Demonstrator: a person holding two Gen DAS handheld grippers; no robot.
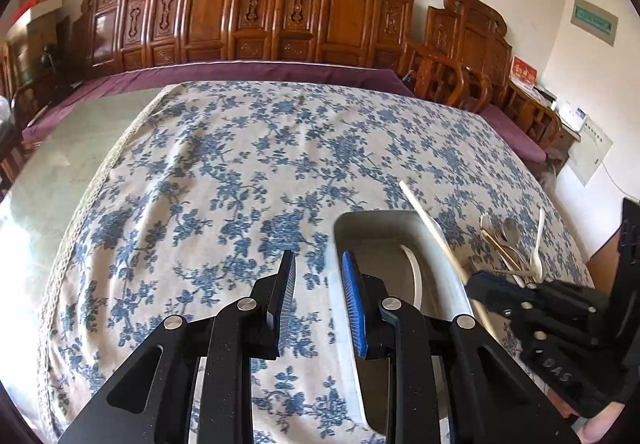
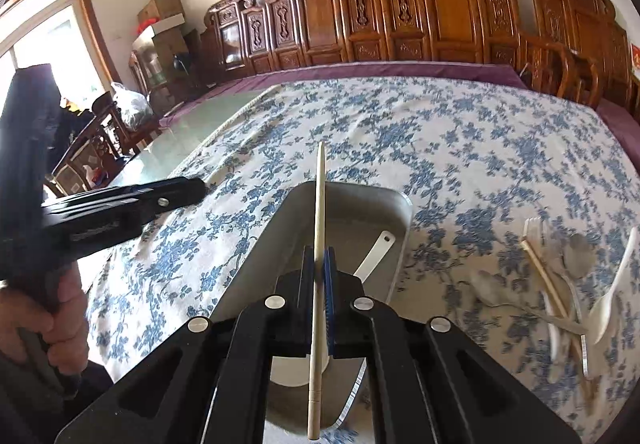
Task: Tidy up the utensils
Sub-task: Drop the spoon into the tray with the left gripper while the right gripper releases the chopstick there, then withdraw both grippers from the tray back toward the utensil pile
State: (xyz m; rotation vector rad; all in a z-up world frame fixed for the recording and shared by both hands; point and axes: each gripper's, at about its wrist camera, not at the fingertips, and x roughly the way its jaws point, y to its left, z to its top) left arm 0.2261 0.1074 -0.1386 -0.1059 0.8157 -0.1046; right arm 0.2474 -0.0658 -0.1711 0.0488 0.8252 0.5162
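My right gripper point(image 2: 319, 264) is shut on a pale chopstick point(image 2: 319, 204), which stands upright between its pads over the grey tray point(image 2: 402, 204). A white spoon point(image 2: 376, 252) lies inside the tray. My left gripper point(image 1: 318, 258) is open with nothing between its fingers, above the floral cloth just left of the tray point(image 1: 360, 218). From that side the right gripper point(image 1: 480, 284) shows with the chopstick point(image 1: 428, 220) slanting up over the tray's right rim. To the right of the tray, loose utensils point(image 2: 560, 284) lie in a pile: metal spoons, a fork, chopsticks, a white spoon.
A blue-flowered cloth point(image 1: 240, 164) covers most of the table, with bare glass tabletop point(image 1: 60, 164) at the left. Carved wooden chairs point(image 1: 224, 12) line the far side. A person's hand point(image 2: 60, 316) grips the left gripper's handle.
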